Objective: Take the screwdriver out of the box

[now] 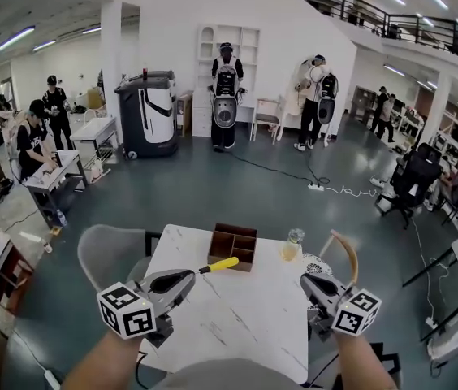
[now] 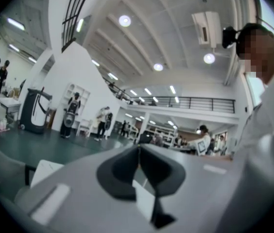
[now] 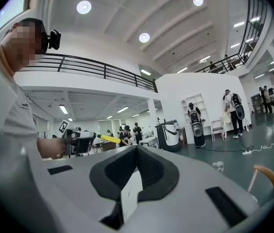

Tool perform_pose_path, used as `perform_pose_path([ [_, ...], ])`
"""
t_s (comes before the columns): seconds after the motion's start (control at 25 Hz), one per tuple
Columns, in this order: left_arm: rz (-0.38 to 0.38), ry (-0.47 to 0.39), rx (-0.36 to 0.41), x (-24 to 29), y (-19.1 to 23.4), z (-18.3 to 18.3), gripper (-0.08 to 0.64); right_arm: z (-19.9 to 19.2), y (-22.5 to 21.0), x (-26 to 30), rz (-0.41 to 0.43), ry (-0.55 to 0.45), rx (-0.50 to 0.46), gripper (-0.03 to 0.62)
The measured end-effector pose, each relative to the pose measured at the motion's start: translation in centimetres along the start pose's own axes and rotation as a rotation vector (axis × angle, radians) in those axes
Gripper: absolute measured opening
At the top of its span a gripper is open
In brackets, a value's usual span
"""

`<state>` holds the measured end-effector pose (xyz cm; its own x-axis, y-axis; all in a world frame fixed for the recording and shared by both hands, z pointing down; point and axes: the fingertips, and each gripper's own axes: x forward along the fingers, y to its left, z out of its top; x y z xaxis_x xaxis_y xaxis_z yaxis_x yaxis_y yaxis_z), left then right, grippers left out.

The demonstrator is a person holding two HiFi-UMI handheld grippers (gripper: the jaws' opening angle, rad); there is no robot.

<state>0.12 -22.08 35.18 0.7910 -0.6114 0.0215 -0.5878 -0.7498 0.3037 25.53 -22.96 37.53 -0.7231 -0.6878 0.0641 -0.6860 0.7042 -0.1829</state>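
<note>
A brown wooden box (image 1: 233, 245) with compartments stands at the far side of the white marble table (image 1: 237, 315). My left gripper (image 1: 194, 273) is shut on the screwdriver (image 1: 220, 264), whose yellow handle sticks out past the jaw tips toward the box, clear of it and above the table. The right gripper view shows the left gripper (image 3: 78, 141) from the side, holding the yellow screwdriver (image 3: 109, 139). In the left gripper view the jaws meet, tilted up at the ceiling, and the screwdriver is hidden. My right gripper (image 1: 304, 280) hovers over the table's right side, shut with nothing in it.
A clear bottle (image 1: 292, 244) stands right of the box. A wooden chair (image 1: 346, 255) is at the table's right, a grey chair (image 1: 109, 254) at its left. Several people and a black-and-white machine (image 1: 148, 114) stand farther off on the green floor.
</note>
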Motion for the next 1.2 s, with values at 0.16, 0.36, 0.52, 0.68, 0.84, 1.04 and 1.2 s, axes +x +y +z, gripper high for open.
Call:
perform_pose_path([
  [0.16, -0.003, 0.002, 0.001, 0.4, -4.1, -0.1, 0.014, 0.7, 0.5, -1.7, 0.064, -0.037, -0.007, 0.009],
  [0.36, -0.029, 0.0, -0.026, -0.2, -7.4, 1.0, 0.014, 1.3, 2.1, -2.9, 0.119, -0.079, 0.004, 0.009],
  [0.52, -0.071, -0.027, -0.042, -0.9, -8.1, 2.4, 0.014, 1.5, 2.7, -2.8, 0.118, -0.09, -0.002, 0.009],
  [0.68, -0.13, -0.046, -0.042, -2.3, -7.4, 3.6, 0.014, 2.3, 3.9, -1.7, 0.088, -0.103, -0.023, 0.009],
  [0.84, -0.166, -0.049, -0.047, -4.7, -4.7, 4.5, 0.014, 3.1, 5.6, 0.6, 0.049, -0.128, -0.013, 0.009],
  [1.04, -0.174, -0.066, -0.074, -7.5, -0.4, 5.3, 0.014, 3.0, 7.4, 3.9, 0.023, -0.12, 0.009, 0.009],
  [1.2, -0.178, -0.091, -0.088, -8.3, 2.1, 6.4, 0.014, 3.9, 7.5, 5.1, -0.006, -0.112, 0.011, 0.009],
])
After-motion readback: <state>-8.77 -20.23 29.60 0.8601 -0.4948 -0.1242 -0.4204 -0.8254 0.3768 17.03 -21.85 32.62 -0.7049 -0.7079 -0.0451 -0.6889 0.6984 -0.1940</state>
